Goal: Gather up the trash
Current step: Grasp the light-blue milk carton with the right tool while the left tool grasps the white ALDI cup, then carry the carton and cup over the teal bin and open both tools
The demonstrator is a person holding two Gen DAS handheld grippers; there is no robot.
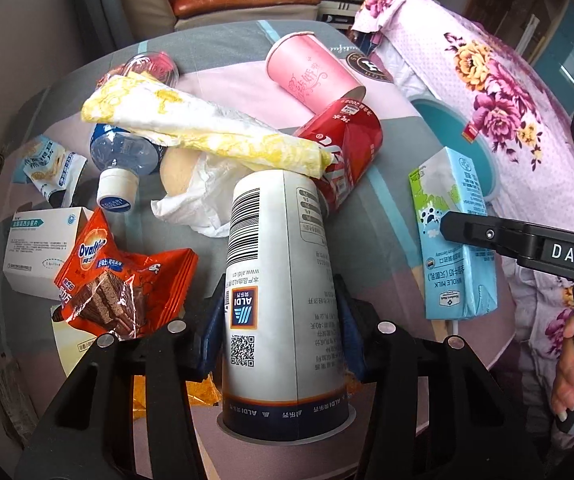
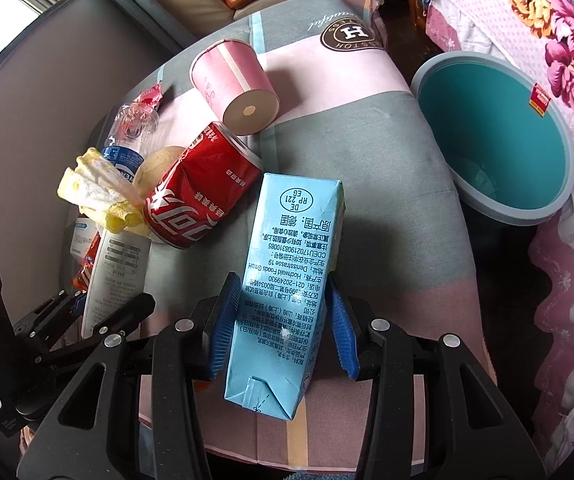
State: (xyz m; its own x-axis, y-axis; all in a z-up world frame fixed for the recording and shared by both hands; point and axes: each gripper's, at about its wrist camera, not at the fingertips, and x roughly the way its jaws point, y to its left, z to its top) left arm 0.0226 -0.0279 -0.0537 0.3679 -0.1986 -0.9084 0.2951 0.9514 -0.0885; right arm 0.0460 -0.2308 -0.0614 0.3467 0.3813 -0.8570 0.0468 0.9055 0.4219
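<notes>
- The left claw [image 1: 281, 320] has its blue pads [image 1: 211, 332] against both sides of a white ALDI cup [image 1: 277, 280], which stands upside down, rim on the cloth-covered desk [image 1: 383, 224].
- The right claw [image 2: 283, 328] grips a light-blue milk carton [image 2: 287, 280] between its blue pads [image 2: 223, 324]; the carton stands tilted, its folded end nearest the camera.
- Landmark: the red cola can [image 1: 343, 152], lying on its side and dented.
- Behind the can and touching it lies a pink paper cup [image 1: 311, 72], mouth pointing away from the can.
- A folded yellow-and-white napkin [image 1: 203, 128] stretches from the can's left side across the top of the ALDI cup.
- Under the napkin, left of the can, are a crumpled white plastic bag [image 1: 199, 196] and a blue-labelled water bottle [image 1: 125, 156] with a white cap.
- Further left of the can and nearer the camera lie an orange Ovaltine wrapper [image 1: 123, 272] and a white medicine box [image 1: 43, 248].
- Right of the can, off the desk's edge, stands a teal bin [image 2: 499, 136], open and tilted towards the camera, beside a floral quilt [image 2: 559, 40].
</notes>
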